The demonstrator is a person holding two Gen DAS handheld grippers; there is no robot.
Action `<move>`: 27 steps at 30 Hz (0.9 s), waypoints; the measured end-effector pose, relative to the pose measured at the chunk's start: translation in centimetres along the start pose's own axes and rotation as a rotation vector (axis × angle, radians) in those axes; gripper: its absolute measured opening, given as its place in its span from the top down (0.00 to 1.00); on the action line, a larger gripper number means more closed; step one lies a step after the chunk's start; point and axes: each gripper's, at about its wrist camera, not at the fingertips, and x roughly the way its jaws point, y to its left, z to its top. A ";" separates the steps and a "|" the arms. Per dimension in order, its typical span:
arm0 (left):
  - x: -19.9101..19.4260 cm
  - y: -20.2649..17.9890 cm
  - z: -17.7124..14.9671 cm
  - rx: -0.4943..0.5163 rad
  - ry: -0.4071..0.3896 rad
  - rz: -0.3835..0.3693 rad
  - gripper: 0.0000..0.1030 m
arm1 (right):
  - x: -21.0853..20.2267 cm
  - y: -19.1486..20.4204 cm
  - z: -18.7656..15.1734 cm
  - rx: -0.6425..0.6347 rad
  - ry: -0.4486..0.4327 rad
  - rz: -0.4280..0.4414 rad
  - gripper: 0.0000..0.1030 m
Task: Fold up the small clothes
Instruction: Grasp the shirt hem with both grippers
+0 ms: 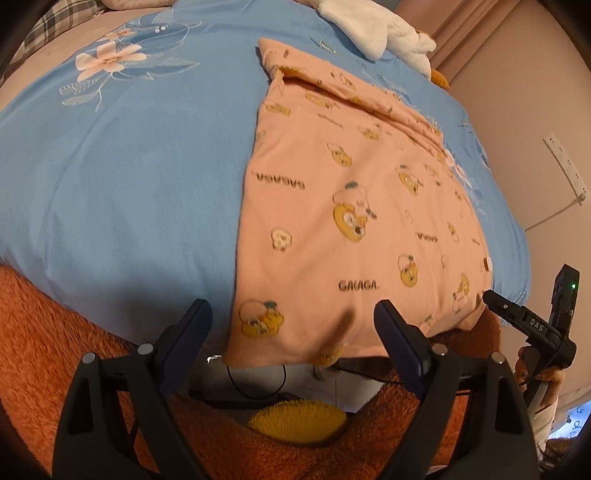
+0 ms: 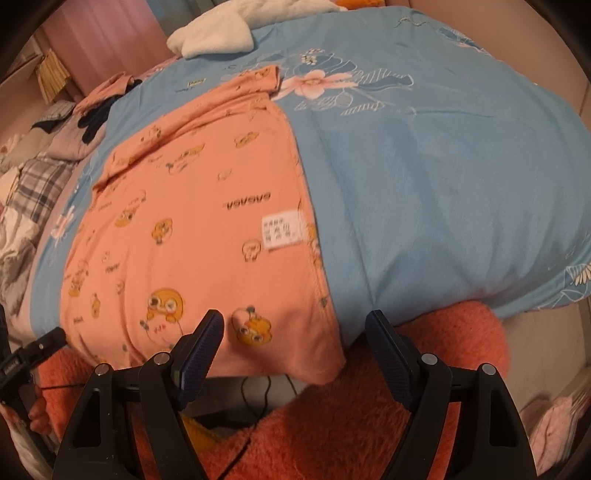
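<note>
Two views look forward along hand-held tools toward a bed. Nearest in both views is an orange fuzzy garment worn by the person, filling the bottom of each picture. In the gap between its folds, low in the left view, a yellow spiky-textured object shows, with dark cables above it.

The left tool has its two dark blue fingers spread wide apart, holding nothing. Its tips sit just at the near hem of a peach-pink garment, one finger over the blue bedding beside the cloth's left edge, the other over the cloth itself. The right tool also stands wide apart and empty, one finger over the garment's near hem and the other past its right edge. In the left view it appears at the far right, just beside the garment's near right corner.

The garment lies spread flat on a light blue bedcover, its near hem hanging slightly over the bed's edge. It is printed with yellow cartoon characters and the word "GAGAGA". A white care label shows near its right edge in the right view. At its far end, a sleeve is folded across the top.

The bedcover has a pink flower print. Farther back lies a white fluffy cloth. In the right view, a pile of mixed clothes sits at the far left.
</note>
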 end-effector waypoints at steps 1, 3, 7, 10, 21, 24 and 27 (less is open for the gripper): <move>0.3 0.1 -0.2 -0.008 0.010 -0.002 0.14 | 0.3 -0.1 -0.2 0.003 0.008 0.000 0.22; 1.0 0.3 -0.7 -0.019 0.039 -0.008 0.14 | 0.8 -0.2 -0.5 0.015 0.026 0.003 0.26; 2.4 0.7 -1.4 -0.042 0.094 0.006 0.36 | 1.1 -0.6 -0.9 0.030 0.033 0.036 0.34; 2.5 1.0 -1.5 -0.062 0.090 0.014 0.52 | 1.0 -0.6 -1.1 0.025 0.037 0.054 0.51; -1.5 -0.3 -1.0 -0.042 0.003 -0.071 0.94 | -1.9 0.2 -1.3 -0.030 0.006 0.098 0.93; -3.1 -0.7 -0.2 -0.043 -0.038 -0.124 0.94 | -3.4 0.3 -0.8 -0.031 -0.034 0.132 0.94; -4.0 -0.8 0.9 -0.060 -0.073 -0.169 0.94 | -4.7 0.3 0.0 -0.021 -0.083 0.169 0.94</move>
